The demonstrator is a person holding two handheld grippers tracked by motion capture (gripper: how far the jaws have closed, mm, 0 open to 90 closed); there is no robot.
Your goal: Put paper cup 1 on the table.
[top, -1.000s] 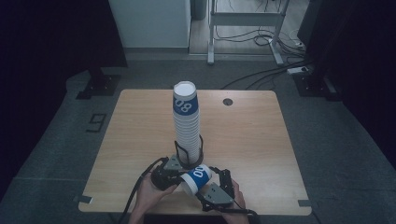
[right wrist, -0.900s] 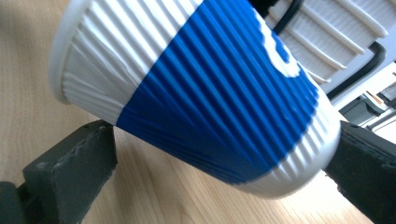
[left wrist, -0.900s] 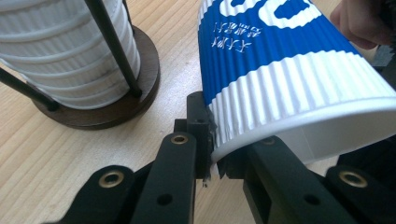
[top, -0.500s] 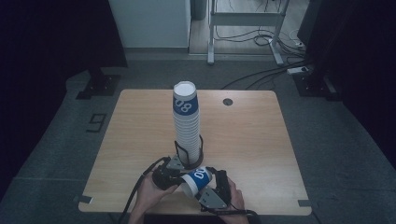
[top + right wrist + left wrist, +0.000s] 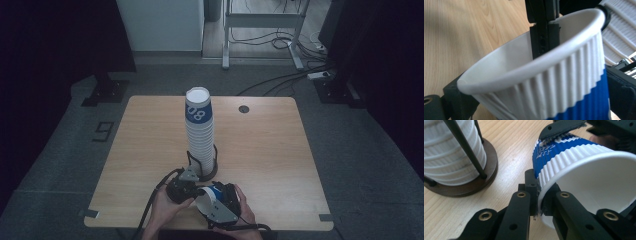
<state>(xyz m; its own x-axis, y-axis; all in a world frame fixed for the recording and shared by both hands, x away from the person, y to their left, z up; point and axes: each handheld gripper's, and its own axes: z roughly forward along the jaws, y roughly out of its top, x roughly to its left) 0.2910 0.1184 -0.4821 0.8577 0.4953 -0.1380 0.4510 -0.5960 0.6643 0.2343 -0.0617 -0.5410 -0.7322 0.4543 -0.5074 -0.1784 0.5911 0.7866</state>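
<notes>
A ribbed paper cup (image 5: 207, 195), white with a blue band, lies tilted on its side between both grippers near the table's front edge. My left gripper (image 5: 539, 200) is shut on the cup's rim (image 5: 549, 182), one jaw inside and one outside. My right gripper (image 5: 536, 100) spans the cup's body (image 5: 564, 82). Its jaws have just been closing on the cup, and one pad (image 5: 564, 127) lies on the blue band. A tall stack of the same cups (image 5: 200, 135) stands just behind, in a holder with a round dark base (image 5: 474, 187) and thin black rods.
The wooden table (image 5: 280, 150) has a small round hole (image 5: 243, 109) near its far edge. Tape marks sit at the front corners (image 5: 89, 214). A person's hands (image 5: 165, 210) come in from the bottom. Cables and a metal frame (image 5: 260, 30) lie on the floor beyond.
Both hands and the cup stay at the front edge. The right hand has shifted only slightly.
</notes>
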